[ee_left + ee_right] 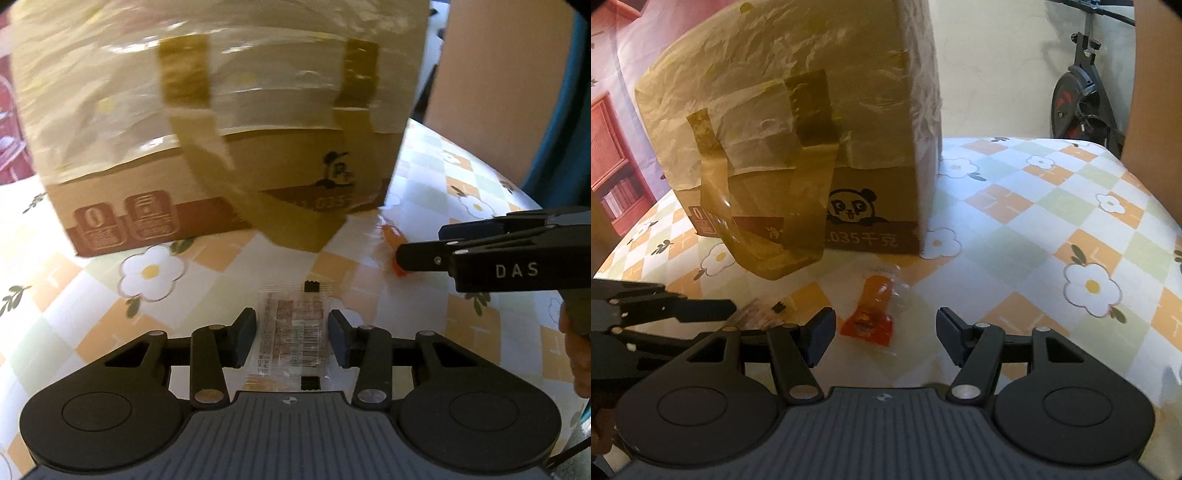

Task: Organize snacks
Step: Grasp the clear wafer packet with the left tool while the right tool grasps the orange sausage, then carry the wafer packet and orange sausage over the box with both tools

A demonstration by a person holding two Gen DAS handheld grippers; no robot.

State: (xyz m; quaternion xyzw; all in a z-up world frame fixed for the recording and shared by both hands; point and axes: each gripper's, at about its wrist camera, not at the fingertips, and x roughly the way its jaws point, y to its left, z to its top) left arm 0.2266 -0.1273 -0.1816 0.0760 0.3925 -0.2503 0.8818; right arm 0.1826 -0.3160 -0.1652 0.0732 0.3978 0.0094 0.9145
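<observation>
Judging by both snacks lying before the cardboard box [221, 147], nothing is yet stowed: the clear packet [291, 332] is bracketed narrowly by the left gripper [291, 334], contact unclear; the orange snack [871, 314] sits between the right gripper's [886, 332] wide fingers.

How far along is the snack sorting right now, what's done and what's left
Nothing looks put away yet; whether anything is inside the cardboard box can't be seen. In hand: the left gripper straddles the clear snack packet, pads close but not clearly pressing. The right gripper stands open around the orange snack. Both snacks lie on the tablecloth, still to lift and sort.
</observation>
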